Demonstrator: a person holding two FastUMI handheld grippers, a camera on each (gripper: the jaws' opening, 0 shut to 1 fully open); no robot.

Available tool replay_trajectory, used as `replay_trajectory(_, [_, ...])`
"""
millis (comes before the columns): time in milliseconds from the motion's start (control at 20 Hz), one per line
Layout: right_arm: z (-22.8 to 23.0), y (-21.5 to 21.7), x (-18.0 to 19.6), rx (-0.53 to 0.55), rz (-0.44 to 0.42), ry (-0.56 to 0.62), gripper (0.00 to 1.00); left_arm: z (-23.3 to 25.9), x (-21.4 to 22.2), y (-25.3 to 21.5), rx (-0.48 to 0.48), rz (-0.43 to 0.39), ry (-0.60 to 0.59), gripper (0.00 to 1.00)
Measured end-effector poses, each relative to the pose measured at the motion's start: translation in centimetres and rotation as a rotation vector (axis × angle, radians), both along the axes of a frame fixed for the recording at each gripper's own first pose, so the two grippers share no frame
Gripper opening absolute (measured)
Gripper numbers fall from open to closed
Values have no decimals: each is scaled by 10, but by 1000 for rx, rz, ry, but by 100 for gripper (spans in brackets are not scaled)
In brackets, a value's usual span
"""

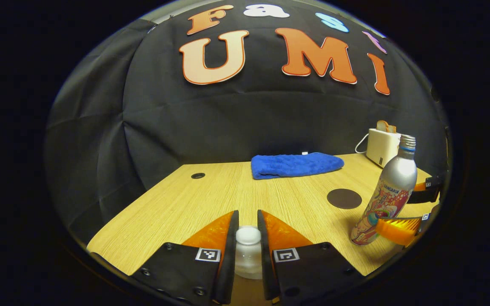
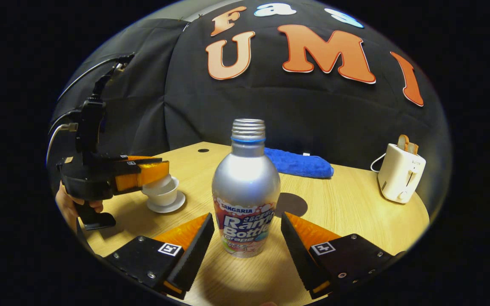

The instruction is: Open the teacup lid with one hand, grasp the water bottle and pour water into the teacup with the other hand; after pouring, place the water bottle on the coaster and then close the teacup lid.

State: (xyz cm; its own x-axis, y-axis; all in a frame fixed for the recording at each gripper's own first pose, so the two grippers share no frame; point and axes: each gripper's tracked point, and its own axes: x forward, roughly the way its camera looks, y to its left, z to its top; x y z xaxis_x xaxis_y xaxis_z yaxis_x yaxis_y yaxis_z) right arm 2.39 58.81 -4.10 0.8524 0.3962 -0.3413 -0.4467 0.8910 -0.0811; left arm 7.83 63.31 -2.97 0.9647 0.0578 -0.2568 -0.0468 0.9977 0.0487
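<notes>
On the wooden table (image 2: 355, 204), both opening steps in hand at once. Left gripper (image 1: 248, 238) down over the teacup (image 2: 164, 196), jaws narrow and closed on the white lid knob (image 1: 248, 235); lid (image 2: 158, 183) apparently just parting from the cup, though hard to tell. Cup itself on its saucer (image 2: 167, 207), at the table's left side in the right gripper view. Right gripper (image 2: 247, 238) straddling the water bottle (image 2: 246, 191), jaws wide, a clear gap on either side, nothing held.

Next, by judgement: close the right jaws on the bottle's lower body, lift, carry across to the cup, and tip only with the lid held clear.

Bottle upright, long axis vertical, uncapped threaded neck pointing straight up. Dark round coaster (image 1: 344, 198) just behind it, near the blue towel (image 1: 296, 165); white toaster (image 2: 399, 177) well apart at the far right.
</notes>
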Motion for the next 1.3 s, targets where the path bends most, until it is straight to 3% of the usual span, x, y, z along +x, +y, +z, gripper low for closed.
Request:
replay_trajectory(250, [-3, 5, 2, -30, -13, 41, 80, 12, -9, 21, -2, 40, -29, 31])
replay_trajectory(500, [5, -1, 6, -102, -54, 34, 79, 14, -23, 51, 2, 94, -39, 31])
replay_trajectory(550, [10, -2, 9, -132, -56, 16, 74, 15, -25, 55, 6, 101, -41, 31])
replay_trajectory(650, [16, -3, 14, -199, -51, -12, 79, 15, -31, 64, 19, 114, -40, 31])
replay_trajectory(1100, [49, 0, 38, -548, 1, -128, 77, 14, -56, 108, 0, 181, -42, 28])
replay_trajectory(1300, [59, 4, 42, -673, 37, -179, 77, 13, -63, 124, 3, 200, -42, 31])
